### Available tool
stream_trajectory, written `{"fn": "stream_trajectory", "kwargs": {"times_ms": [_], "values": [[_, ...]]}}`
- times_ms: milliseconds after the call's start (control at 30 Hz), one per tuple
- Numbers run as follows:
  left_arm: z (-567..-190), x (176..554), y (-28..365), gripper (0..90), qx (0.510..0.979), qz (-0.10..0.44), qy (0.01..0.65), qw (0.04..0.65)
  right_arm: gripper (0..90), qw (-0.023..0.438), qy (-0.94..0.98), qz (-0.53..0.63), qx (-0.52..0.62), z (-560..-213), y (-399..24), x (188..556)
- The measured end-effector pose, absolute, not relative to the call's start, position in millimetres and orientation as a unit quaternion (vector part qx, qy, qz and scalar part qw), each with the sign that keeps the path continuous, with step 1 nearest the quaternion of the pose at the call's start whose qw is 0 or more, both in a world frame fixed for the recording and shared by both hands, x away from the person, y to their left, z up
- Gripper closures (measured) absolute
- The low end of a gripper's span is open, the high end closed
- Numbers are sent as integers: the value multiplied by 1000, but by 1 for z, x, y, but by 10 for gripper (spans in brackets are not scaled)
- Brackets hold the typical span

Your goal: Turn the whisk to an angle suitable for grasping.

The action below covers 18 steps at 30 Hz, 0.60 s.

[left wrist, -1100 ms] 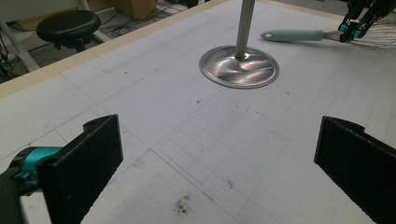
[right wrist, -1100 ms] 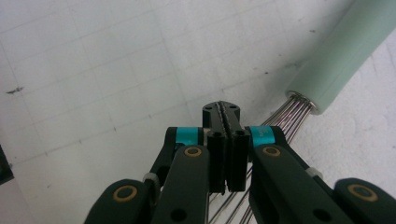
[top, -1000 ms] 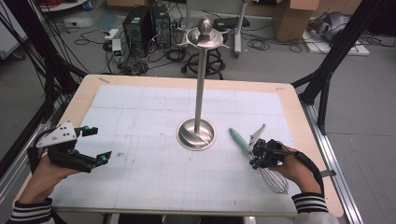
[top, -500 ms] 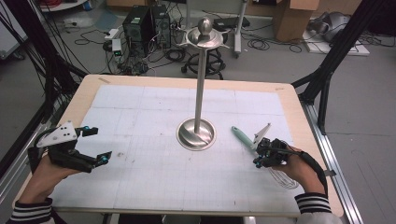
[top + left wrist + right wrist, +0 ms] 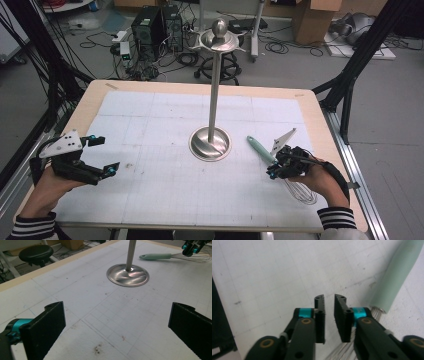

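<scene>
Since a moment ago, the right gripper (image 5: 274,167) has been shifting slightly along the whisk (image 5: 280,167) and its jaws have just been opening, now standing narrowly apart with nothing between them, hovering by the whisk's wires. Lying on the mat (image 5: 150,125) right of the stand (image 5: 210,142), the whisk is pointing its green handle toward the stand's base; the left gripper (image 5: 102,156) is resting wide open at the mat's left edge

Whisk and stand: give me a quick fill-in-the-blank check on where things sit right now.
1. The whisk has a pale ____ handle.
2. The whisk lies flat on the ____, beside the metal stand.
3. The left gripper has its jaws wide ____, with nothing between them.
4. The right gripper shows a narrow ____ between its jaws.

Missing words: green; table; open; gap
</scene>
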<state>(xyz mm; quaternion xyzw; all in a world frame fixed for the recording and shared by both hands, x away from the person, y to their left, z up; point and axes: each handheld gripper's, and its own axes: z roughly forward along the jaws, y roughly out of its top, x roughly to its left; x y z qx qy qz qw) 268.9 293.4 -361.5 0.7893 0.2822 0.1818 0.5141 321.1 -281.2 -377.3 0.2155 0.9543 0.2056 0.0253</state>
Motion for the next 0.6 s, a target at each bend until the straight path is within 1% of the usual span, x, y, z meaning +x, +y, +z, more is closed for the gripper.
{"fn": "stream_trajectory", "kwargs": {"times_ms": [67,100,133,167,200,233,267,333,433,500,600], "values": [[-361,269,294,17,789,182,283,514,540,37,949,224,220,-373,-281,320],[-362,269,294,17,788,182,284,516,540,37,949,224,220,-373,-281,320],[-362,270,294,17,788,181,283,516,395,43,946,229,226,-371,-281,319],[-362,270,294,17,787,181,284,516,282,53,941,233,239,-370,-280,319],[-362,271,294,17,788,180,283,516,214,61,938,238,243,-368,-280,319],[-362,271,294,17,788,180,282,516,81,70,934,258,236,-363,-280,318],[-362,271,294,17,788,179,281,517,81,70,934,258,236,-363,-280,318],[-362,271,294,17,789,178,281,516,7,87,921,286,249,-354,-280,317],[-362,271,295,17,788,179,282,517,7,86,907,320,258,-348,-280,317],[-362,271,295,17,787,178,283,519,6,77,904,332,258,-345,-280,316],[-362,271,295,17,788,178,282,518,7,79,903,336,257,-343,-279,316]]}}
